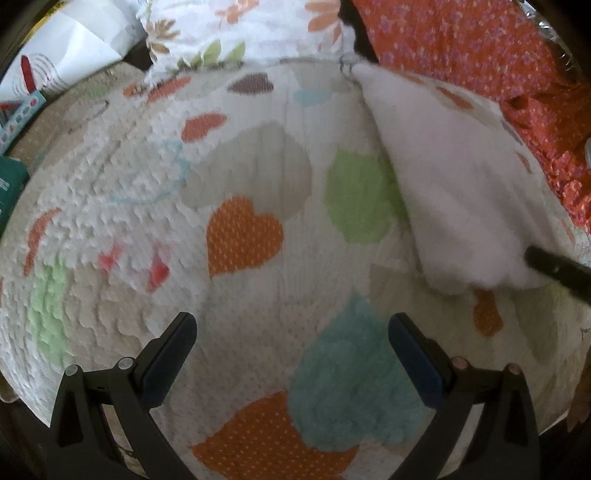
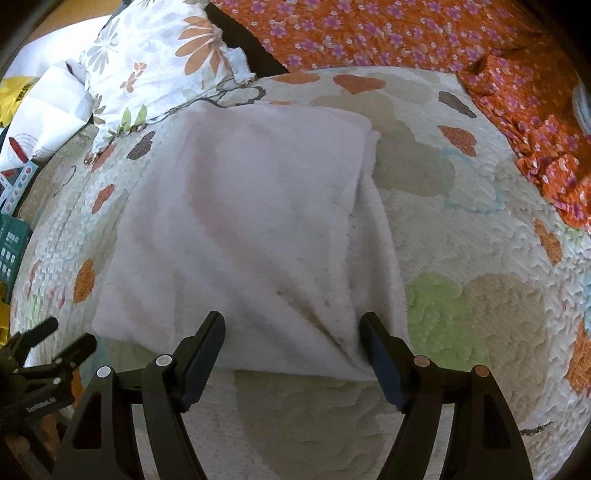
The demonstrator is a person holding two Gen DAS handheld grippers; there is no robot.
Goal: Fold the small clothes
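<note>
A: So, how far along?
B: The white cloth (image 2: 251, 221) lies already folded on the heart quilt (image 2: 461, 314), just ahead of the right gripper (image 2: 291, 332), jaws wide, holding nothing.
A: And the left gripper (image 1: 291, 332)?
B: Also agape and empty (cloth off to its right); whether another fold remains I can't tell, layers underneath being hidden

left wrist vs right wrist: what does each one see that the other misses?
Left wrist only: the left gripper close up, open and empty over bare heart-print quilt.

Right wrist only: the whole white cloth, folded, with the open right gripper straddling its near edge; a yellow item.

Both: the quilt, the cloth, the floral pillow, the orange flowered fabric.
</note>
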